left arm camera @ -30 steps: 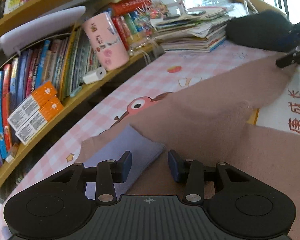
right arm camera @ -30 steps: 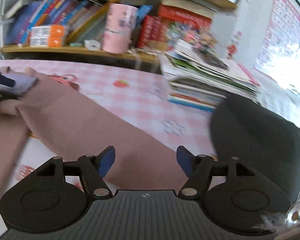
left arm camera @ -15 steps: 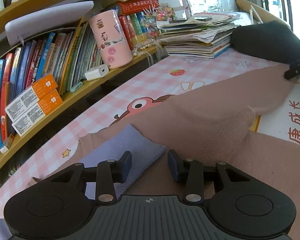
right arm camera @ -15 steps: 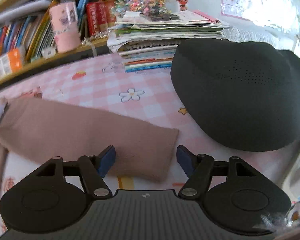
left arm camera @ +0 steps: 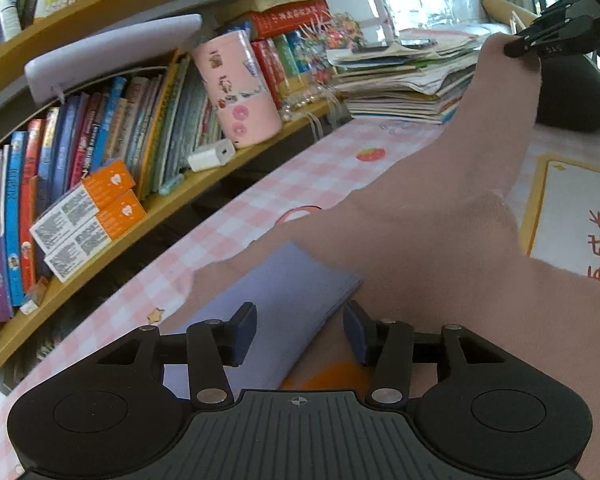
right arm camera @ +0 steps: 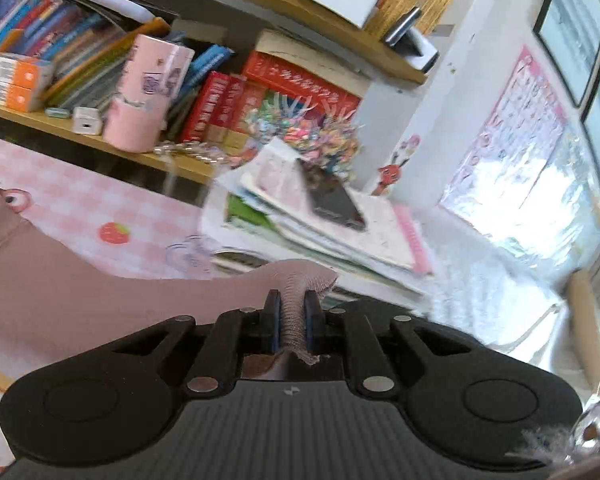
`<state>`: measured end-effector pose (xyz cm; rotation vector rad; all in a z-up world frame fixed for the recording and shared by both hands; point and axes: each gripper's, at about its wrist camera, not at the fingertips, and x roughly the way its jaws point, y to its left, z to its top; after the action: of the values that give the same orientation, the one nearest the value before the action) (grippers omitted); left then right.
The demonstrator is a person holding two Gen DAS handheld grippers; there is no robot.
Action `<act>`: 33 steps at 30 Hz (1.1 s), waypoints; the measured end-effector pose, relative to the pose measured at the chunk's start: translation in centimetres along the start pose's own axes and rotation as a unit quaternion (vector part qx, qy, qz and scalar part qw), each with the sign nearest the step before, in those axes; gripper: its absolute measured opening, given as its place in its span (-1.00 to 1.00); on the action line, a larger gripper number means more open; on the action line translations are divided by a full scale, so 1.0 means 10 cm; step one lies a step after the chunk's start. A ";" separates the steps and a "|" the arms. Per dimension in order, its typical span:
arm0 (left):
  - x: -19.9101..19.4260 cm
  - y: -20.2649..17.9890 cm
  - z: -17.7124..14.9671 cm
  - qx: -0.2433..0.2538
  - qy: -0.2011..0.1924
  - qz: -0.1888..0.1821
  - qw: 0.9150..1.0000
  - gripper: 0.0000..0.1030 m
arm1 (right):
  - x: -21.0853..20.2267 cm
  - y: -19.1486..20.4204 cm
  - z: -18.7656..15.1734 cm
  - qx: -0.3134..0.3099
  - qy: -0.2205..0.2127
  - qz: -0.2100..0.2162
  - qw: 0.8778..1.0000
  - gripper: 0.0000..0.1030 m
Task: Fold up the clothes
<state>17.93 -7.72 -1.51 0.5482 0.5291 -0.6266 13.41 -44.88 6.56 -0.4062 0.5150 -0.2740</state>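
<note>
**Right claw grips the sleeve cuff, left claw spread over the collar**

Left wrist view: my left gripper (left arm camera: 299, 334) sits low centre, jaws spread apart, gripping nothing, over the lavender collar lining (left arm camera: 284, 300) of the pink sweater (left arm camera: 420, 240). The sweater fills the right half on the pink checked tablecloth (left arm camera: 236, 220). Its sleeve rises to the upper right, where my right gripper (left arm camera: 540, 42) pinches it.

Right wrist view: my right gripper (right arm camera: 293, 326) is clenched on the ribbed cuff (right arm camera: 296, 308); the sleeve (right arm camera: 100, 300) trails to the left. A stack of books (right arm camera: 320, 224) lies centre frame.
</note>
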 end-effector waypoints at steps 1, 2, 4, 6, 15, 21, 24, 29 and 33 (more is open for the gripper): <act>0.01 0.00 -0.01 0.003 0.004 0.000 1.000 -0.06 | 0.00 -0.03 -0.01 0.002 -0.004 -0.007 1.000 -0.79; 0.03 -0.01 -0.02 0.007 0.008 -0.001 1.000 -0.06 | 0.00 -0.05 -0.01 0.003 -0.007 -0.015 1.000 -0.79; 0.05 -0.03 -0.02 0.012 0.008 -0.004 1.000 -0.06 | 0.02 -0.07 -0.04 0.002 -0.010 -0.025 1.000 -0.79; 0.08 -0.06 0.01 0.011 0.004 -0.007 1.000 -0.06 | 0.09 -0.06 -0.07 -0.012 -0.010 -0.036 0.999 -0.78; 0.23 -0.25 0.16 0.018 -0.005 -0.011 1.000 -0.06 | 0.37 -0.01 -0.27 -0.065 0.025 -0.076 0.995 -0.22; 0.22 -0.32 0.19 0.025 -0.011 -0.028 0.999 -0.06 | -0.21 -0.04 -0.28 0.040 -0.030 -0.033 0.998 0.23; 0.25 -0.35 0.23 0.031 -0.011 -0.030 0.999 -0.06 | -0.50 0.21 -0.34 0.097 -0.025 0.098 0.990 0.23; 0.32 -0.37 0.28 0.027 -0.009 -0.028 0.999 -0.06 | -0.80 0.89 -0.49 0.111 -0.005 0.242 0.964 0.19; 0.38 -0.36 0.30 0.004 -0.010 -0.021 1.000 -0.06 | -0.91 1.34 -0.57 0.084 0.001 0.252 0.964 0.16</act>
<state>19.06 -13.56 -2.74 0.5385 0.5204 -0.6729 4.78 -31.57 -0.08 -0.1002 0.5745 0.1743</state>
